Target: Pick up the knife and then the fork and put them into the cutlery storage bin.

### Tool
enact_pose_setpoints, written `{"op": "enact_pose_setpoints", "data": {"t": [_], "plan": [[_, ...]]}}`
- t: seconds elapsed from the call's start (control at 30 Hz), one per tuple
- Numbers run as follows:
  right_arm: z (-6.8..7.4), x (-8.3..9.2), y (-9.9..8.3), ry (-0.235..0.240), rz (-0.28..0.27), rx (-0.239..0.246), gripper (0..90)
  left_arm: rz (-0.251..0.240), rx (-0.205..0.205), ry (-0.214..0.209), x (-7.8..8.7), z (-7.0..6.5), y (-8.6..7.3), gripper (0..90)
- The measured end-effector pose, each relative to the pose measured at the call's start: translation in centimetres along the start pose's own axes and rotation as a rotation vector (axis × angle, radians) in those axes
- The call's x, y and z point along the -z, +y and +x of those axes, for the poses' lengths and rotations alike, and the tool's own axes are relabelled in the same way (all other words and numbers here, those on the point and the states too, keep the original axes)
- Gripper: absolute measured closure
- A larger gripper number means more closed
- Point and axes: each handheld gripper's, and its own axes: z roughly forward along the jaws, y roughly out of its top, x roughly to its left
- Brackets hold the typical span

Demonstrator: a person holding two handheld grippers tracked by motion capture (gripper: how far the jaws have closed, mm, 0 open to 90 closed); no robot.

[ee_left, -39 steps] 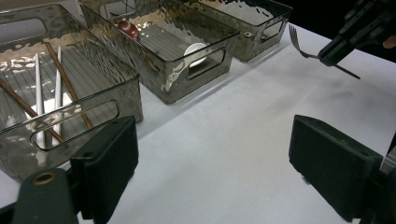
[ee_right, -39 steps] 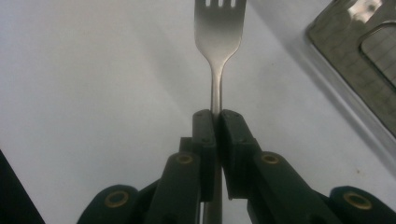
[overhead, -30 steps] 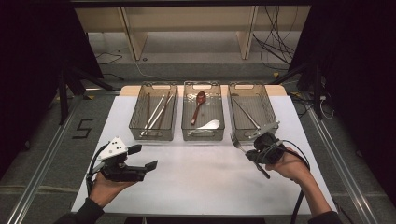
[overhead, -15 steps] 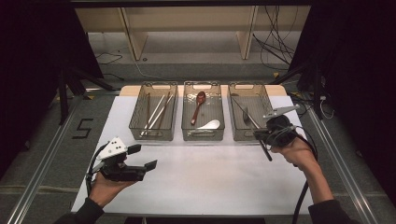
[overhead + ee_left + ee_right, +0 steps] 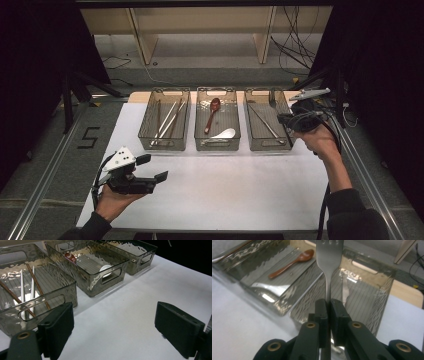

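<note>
Fork [image 5: 329,257], plain matte steel with a slim neck, is pinched by its handle in my right gripper [image 5: 328,305] above the right bin [image 5: 263,120] near the counter's [image 5: 225,190] far-right corner; my left gripper [image 5: 113,327] gapes wide, holding nothing.

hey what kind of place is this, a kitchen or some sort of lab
Likely a lab or recording setup, not a kitchen: a white table with three clear bins of sorted cutlery, loose cables on the floor behind, and dark curtains around it. The right gripper holds a fork.

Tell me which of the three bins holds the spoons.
The middle bin: a brown spoon and a white spoon lie in it. The left bin holds chopsticks.
</note>
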Motion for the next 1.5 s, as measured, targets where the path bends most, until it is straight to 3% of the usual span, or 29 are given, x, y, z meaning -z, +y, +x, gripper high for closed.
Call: {"op": "enact_pose_setpoints", "data": {"t": [0.37, 0.67, 1.1, 1.5], "plan": [[-1.4, -2.2, 2.2, -0.037, -0.005, -0.030, 85.4, 0.003, 0.000, 0.000, 0.0, 0.1, 0.0, 15.4], [-2.6, -3.6, 2.2, -0.076, 0.000, -0.054, 85.3, 0.002, -0.001, -0.002, 0.0, 0.0, 0.0, 15.3], [-2.6, -5.4, 2.1, -0.103, 0.019, -0.056, 85.2, 0.004, -0.002, -0.004, 0.1, 0.1, 0.0, 15.3], [-3.0, -6.8, 0.4, -0.119, 0.046, -0.076, 85.0, 0.004, -0.003, -0.004, 0.1, 0.0, 0.0, 15.3]]}}
